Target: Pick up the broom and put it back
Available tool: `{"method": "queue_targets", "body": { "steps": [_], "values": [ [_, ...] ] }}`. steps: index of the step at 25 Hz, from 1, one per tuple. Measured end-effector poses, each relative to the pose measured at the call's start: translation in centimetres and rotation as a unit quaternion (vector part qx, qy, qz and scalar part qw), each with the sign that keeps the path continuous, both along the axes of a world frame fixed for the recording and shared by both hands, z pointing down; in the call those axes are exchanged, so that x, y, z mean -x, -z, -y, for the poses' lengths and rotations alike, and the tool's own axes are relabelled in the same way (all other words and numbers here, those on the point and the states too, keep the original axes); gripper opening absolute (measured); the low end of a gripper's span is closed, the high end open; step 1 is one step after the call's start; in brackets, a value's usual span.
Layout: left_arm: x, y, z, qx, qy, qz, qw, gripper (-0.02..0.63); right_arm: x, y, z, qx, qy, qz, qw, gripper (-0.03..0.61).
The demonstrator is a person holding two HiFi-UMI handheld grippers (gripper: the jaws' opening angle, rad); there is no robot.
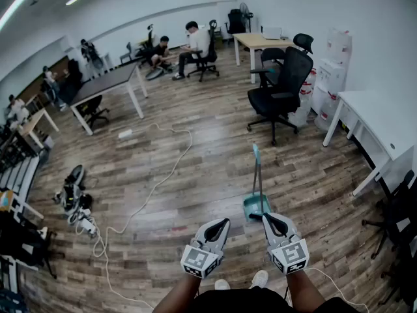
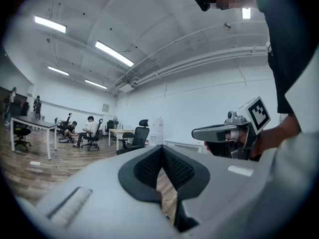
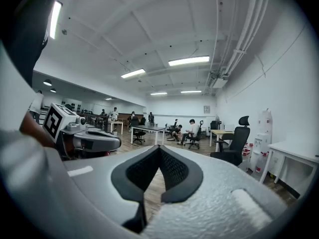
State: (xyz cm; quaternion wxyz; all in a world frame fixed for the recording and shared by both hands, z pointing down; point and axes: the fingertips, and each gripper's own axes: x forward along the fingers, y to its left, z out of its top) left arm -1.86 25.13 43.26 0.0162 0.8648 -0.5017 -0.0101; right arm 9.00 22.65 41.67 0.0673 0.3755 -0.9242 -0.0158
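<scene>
I hold both grippers out in front of me, side by side and apart. My left gripper point(image 1: 222, 223) has its jaws closed tip to tip with nothing between them, and my right gripper point(image 1: 266, 218) is the same, pads together and empty. The broom point(image 1: 258, 175) stands upright on the wooden floor point(image 1: 215, 168) just beyond my right gripper, its foot at a teal dustpan point(image 1: 255, 207); neither gripper holds it. A black office chair point(image 1: 280, 90) stands farther off, to the right

office chair point(image 1: 281, 90): near white desk point(image 1: 381, 119) | cable point(image 1: 158, 184): on wood floor point(image 1: 215, 165) | dark table point(image 1: 107, 82): back left
</scene>
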Motion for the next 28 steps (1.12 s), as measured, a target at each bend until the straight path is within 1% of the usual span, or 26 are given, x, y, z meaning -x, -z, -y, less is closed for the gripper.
{"method": "queue_targets", "body": {
  "steps": [3, 6, 10, 16, 19, 21, 24, 28],
  "values": [
    [0.5, 0.0, -0.1, -0.001, 0.000, 0.001, 1.0000, 0.018, 0.5, 0.0, 0.1, -0.003, -0.001, 0.000, 1.000, 0.002],
    [0.9, -0.2, -0.2, 0.009, 0.001, 0.001, 1.0000, 0.018, 0.7, -0.1, 0.2, -0.002, -0.002, 0.000, 1.000, 0.002],
    [1.4, -0.1, -0.7, 0.004, 0.002, 0.002, 1.0000, 0.018, 1.2, -0.1, -0.1, -0.002, 0.000, 0.000, 1.000, 0.002],
    [2.4, -0.2, -1.3, -0.002, 0.004, 0.001, 1.0000, 0.018, 2.1, -0.3, -0.9, 0.006, 0.006, 0.016, 1.000, 0.002],
    [3.3, -0.5, -2.1, 0.004, -0.001, 0.000, 1.0000, 0.018, 3.0, -0.3, -1.6, 0.007, 0.005, 0.020, 1.000, 0.002],
    [4.0, -0.7, -2.7, 0.008, -0.003, -0.003, 1.0000, 0.018, 3.7, -0.2, -2.1, 0.002, 0.004, 0.016, 1.000, 0.002],
    [4.9, -0.8, -3.2, -0.004, -0.004, -0.004, 1.0000, 0.018, 4.4, -0.2, -2.8, -0.010, -0.003, 0.002, 1.000, 0.003],
    [5.5, -1.4, -3.6, 0.000, -0.013, -0.002, 0.9999, 0.018, 4.8, -0.8, -3.7, -0.009, -0.014, -0.003, 1.000, 0.003]
  ]
}}
